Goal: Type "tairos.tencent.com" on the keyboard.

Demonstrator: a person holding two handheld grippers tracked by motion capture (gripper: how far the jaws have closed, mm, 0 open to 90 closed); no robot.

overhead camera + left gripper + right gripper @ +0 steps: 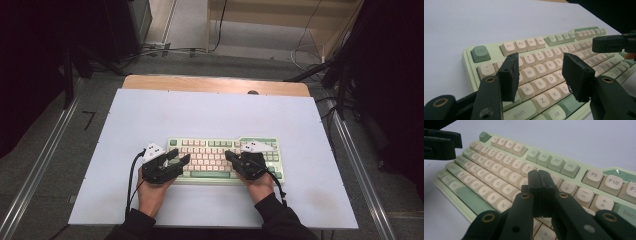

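Our two hands come in at six o'clock. We keep our left gripper (181, 159) released over the letter keys, with nothing in it. Our right gripper (229, 156) is clenched tight on nothing, poking at a key. We think the keyboard (210, 145) at the middle of the white table (210, 112) is hard and a bit heavy; hold it by its green sides. Nothing else blocks us

Keyboard (223, 159): smooth matt plastic keycaps, cream and green. Left gripper (540, 75): matt black jaws, rough-edged pads (510, 76), brass-looking rivets. Table (210, 117): matt white sheet over wood.
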